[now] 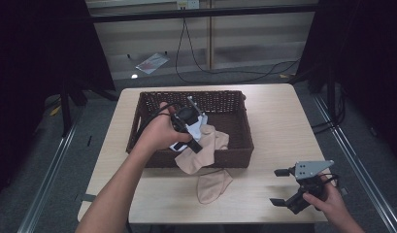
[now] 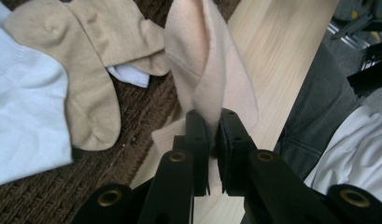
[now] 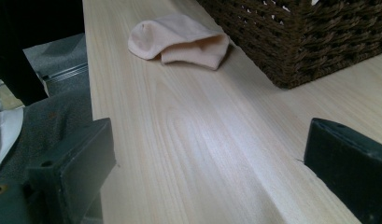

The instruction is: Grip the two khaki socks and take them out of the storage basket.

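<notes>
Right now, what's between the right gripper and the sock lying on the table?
Nothing: bare table runs from the right gripper to the sock, clear in the right gripper view.

There is one brown wicker basket (image 1: 237,127) on one wooden worktop (image 1: 283,126). I count four beige socks: two tan socks (image 2: 93,70) lie in the basket, one peach sock (image 2: 212,70) hangs over its edge, one peach sock (image 3: 179,43) lies on the worktop. There are also two white socks (image 2: 25,116).

We see peach sock (image 2: 212,79) pinched in left gripper (image 2: 214,140), draped over brown wicker basket (image 1: 237,141) front rim onto table
</notes>
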